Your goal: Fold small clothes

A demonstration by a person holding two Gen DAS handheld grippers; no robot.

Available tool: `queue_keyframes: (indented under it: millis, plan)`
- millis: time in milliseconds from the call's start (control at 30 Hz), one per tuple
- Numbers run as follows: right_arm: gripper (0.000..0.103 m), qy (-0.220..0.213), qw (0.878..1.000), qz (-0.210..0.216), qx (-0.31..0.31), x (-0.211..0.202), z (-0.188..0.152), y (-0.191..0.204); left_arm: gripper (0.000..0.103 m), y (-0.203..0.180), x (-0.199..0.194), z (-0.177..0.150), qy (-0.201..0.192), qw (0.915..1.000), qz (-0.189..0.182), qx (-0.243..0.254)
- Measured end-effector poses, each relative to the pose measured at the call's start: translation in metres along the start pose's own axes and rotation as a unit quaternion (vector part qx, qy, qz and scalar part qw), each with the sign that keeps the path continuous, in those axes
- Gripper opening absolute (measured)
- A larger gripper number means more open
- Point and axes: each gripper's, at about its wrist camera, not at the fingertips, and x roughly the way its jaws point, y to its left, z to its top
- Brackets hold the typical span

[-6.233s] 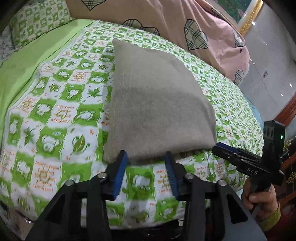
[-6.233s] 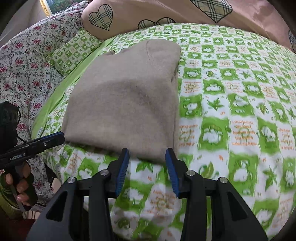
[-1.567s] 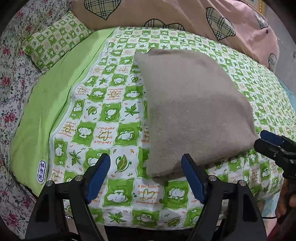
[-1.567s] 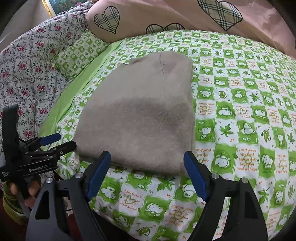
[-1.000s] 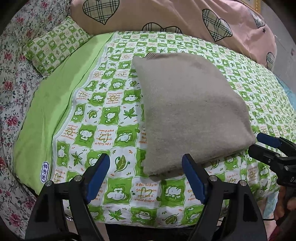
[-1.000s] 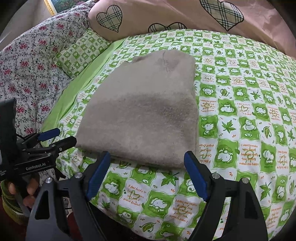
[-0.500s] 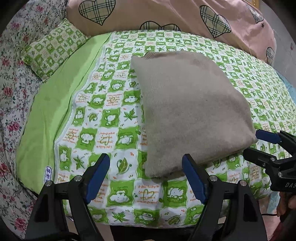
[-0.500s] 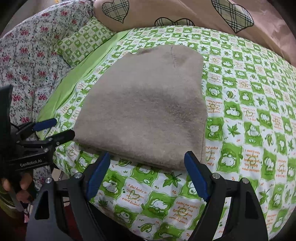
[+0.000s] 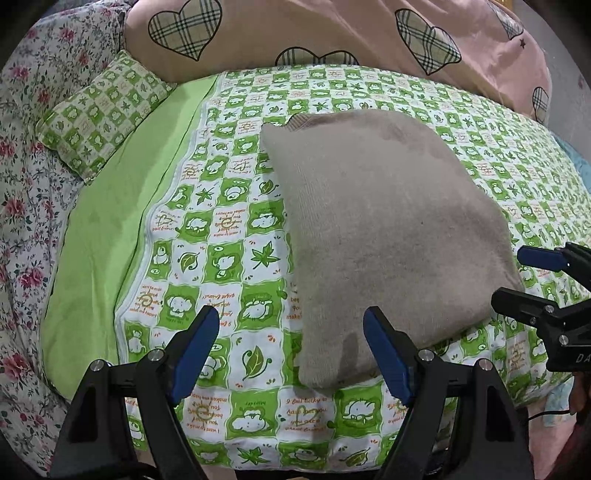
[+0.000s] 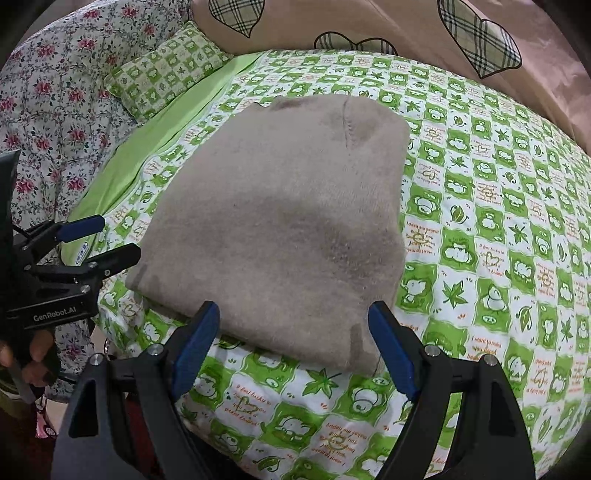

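Note:
A beige knitted garment (image 9: 380, 229) lies folded into a flat rectangle on the green-and-white checked bed sheet (image 9: 229, 221). My left gripper (image 9: 291, 343) hovers open over the garment's near left corner, blue pads wide apart and gripping nothing. In the right wrist view the same garment (image 10: 280, 229) fills the middle. My right gripper (image 10: 295, 336) is open above its near edge, clear of the cloth. Each view shows the other gripper from the side: the right one (image 9: 532, 280) at the right margin, the left one (image 10: 103, 240) at the left margin with a hand below it.
A small checked pillow (image 9: 99, 118) lies at the far left by a plain green strip of sheet (image 9: 110, 221). A pink quilt with plaid hearts (image 9: 332, 33) lines the far side. Floral bedding (image 10: 48, 110) borders the left. The bed's near edge drops just below both grippers.
Both grippers stay open and off the garment. The right wrist view has rolled and shifted slightly; the garment itself lies as it did.

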Motion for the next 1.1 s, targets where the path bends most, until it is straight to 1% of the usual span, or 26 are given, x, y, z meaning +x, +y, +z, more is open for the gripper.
queue_keyframes:
  millis: [267,667,1100]
  plan:
    - [0.083,0.009,1.0,-0.002,-0.013,0.006,0.007,0.003,0.081,0.002,-0.001,0.003,-0.003,1.0,0.003,-0.005]
    - [0.083,0.003,1.0,0.003,-0.012,0.005,0.015,0.001,0.081,0.0,-0.002,0.006,-0.004,0.9999,0.003,-0.015]
    - [0.084,0.002,1.0,0.004,-0.012,0.003,0.016,0.003,0.081,-0.003,-0.005,0.008,-0.009,0.9999,-0.001,-0.012]
